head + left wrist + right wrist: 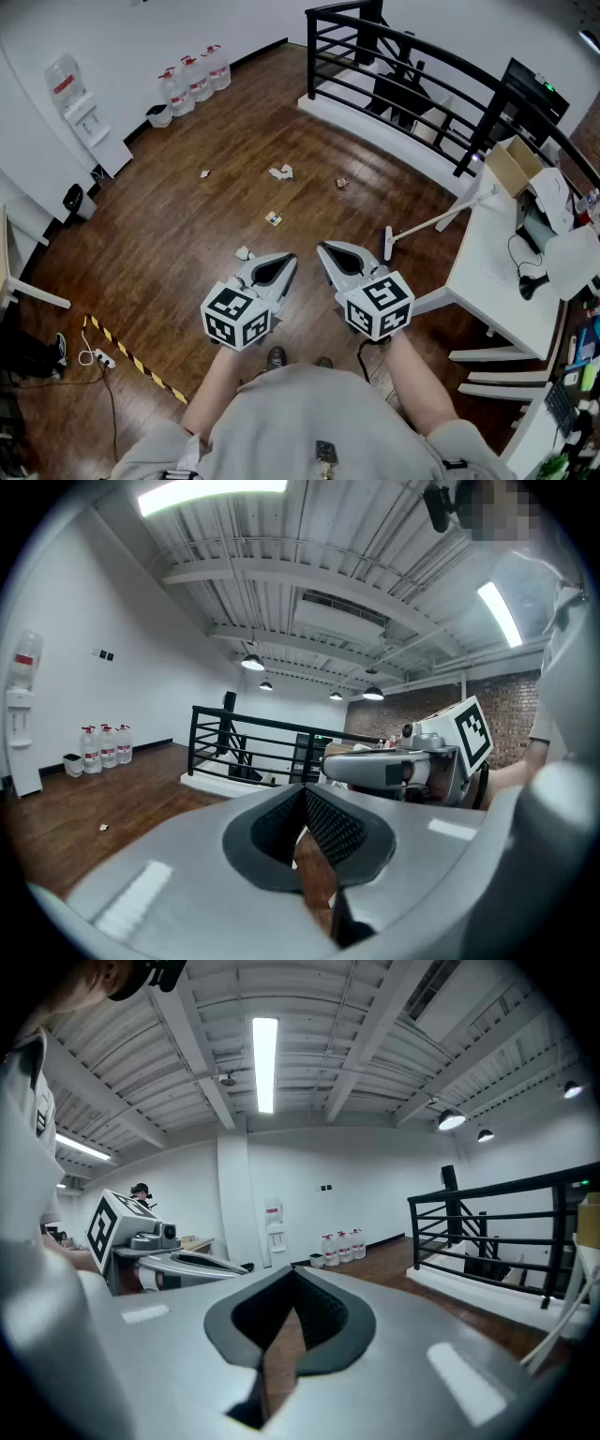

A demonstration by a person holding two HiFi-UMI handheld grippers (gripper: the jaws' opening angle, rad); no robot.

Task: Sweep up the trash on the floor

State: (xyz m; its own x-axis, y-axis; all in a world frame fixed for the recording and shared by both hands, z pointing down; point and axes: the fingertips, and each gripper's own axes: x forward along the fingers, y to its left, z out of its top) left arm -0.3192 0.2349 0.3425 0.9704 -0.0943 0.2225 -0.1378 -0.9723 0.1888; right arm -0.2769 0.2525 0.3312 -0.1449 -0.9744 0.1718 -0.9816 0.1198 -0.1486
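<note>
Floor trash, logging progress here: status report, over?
Left gripper and right gripper shut, empty. Trash scraps scattered on floor, unswept. Long-handled tool by white table, untouched.

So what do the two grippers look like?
The left gripper and right gripper match: light grey, beak-shaped jaws lined with dark textured pads, each carrying a white cube with black square markers. The person wears a grey top.

Count them up: five scraps of trash scattered about. Three water bottles, one small bin, one water dispenser. One broom, one black railing, one cardboard box. And two grippers: left gripper, right gripper.
</note>
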